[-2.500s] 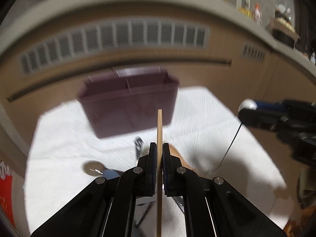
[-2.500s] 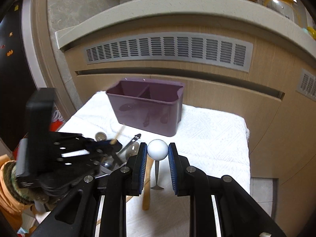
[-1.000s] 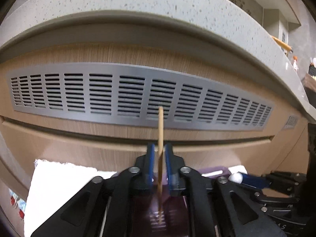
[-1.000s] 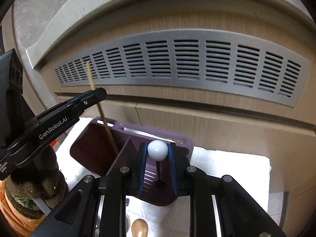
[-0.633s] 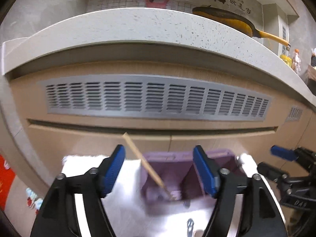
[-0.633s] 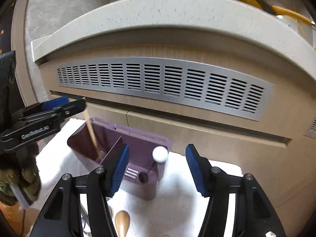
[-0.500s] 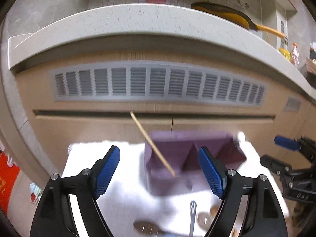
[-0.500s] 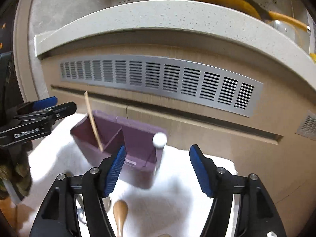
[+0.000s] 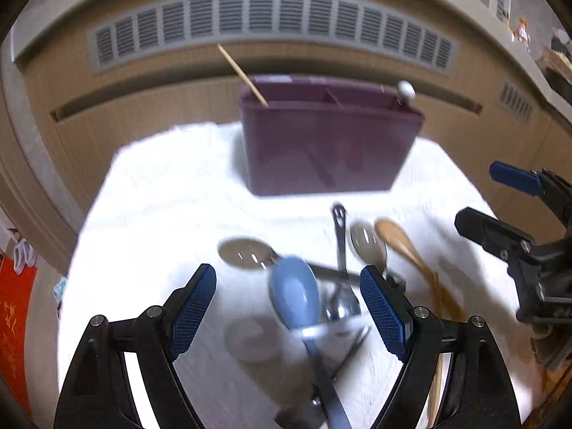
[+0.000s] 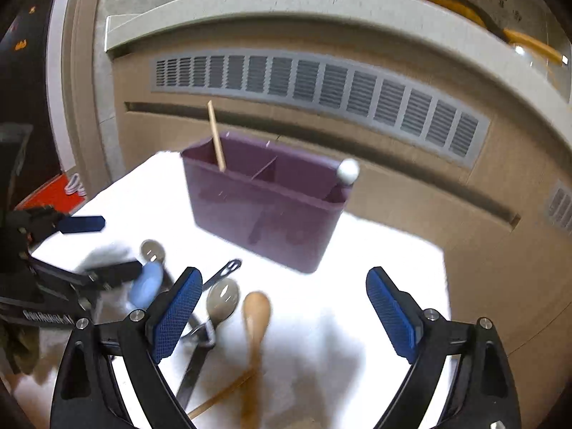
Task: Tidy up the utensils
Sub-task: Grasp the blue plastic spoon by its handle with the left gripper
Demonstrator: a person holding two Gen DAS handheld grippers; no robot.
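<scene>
The left gripper (image 9: 287,305) is standing wide and empty; closing it risks snagging several overlapped utensils, since the blue spoon (image 9: 294,295) is lying between its pads. The right gripper (image 10: 284,316) is opening, empty, the wooden spoon (image 10: 255,316) lying between its fingers. The purple caddy (image 10: 264,211) is sitting beyond.

A white textured towel (image 9: 161,193) covers the surface in front of a wood-panelled counter front (image 10: 411,214). A long grey slatted vent grille (image 10: 321,85) runs across that panelling above the towel, and a smaller grille (image 9: 514,102) sits off to the right of it. A pale speckled countertop edge (image 10: 286,3) caps the panelling. On the countertop lies a dark pan with a yellow handle (image 10: 525,44). Left of the towel, low down, stands something red (image 9: 12,321).
</scene>
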